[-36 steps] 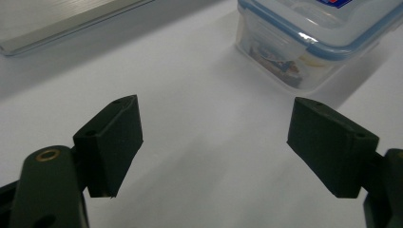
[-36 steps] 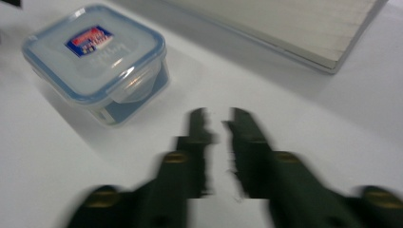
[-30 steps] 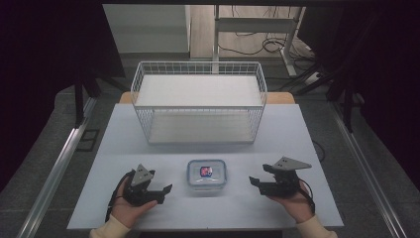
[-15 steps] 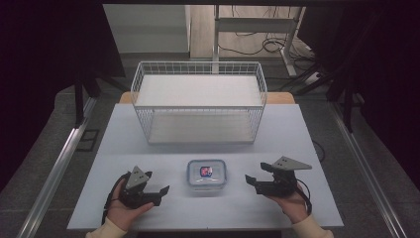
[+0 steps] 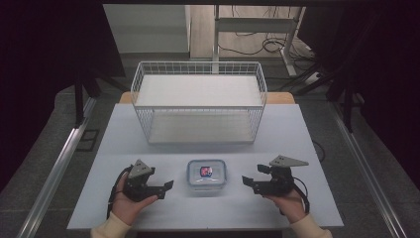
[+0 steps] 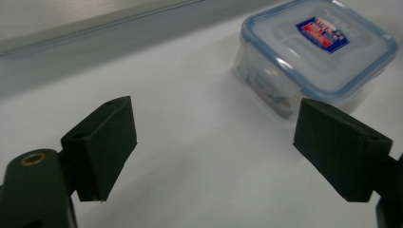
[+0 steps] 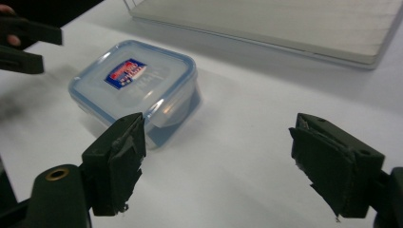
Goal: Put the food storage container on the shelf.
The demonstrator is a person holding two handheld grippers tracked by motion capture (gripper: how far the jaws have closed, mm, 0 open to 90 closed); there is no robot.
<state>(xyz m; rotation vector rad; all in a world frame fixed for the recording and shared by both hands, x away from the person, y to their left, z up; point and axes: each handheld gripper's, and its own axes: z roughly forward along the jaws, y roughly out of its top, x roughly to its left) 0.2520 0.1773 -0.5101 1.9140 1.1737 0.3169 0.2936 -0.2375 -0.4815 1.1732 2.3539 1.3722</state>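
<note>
A pale grey table carries a white wire basket at centre and a clear lidded container lower centre.

Wire basket: a white, open-topped rectangular basket stood on the far half of the table, upright, its long side across the width.
Basket floor: a pale flat panel lay inside, along the bottom.
Table: its white top was bare around the basket.
Floor: grey, with a metal rail running along each side of the table.
Background: black cables lay on the floor beside a grey stand, with dark curtains left and right.
</note>
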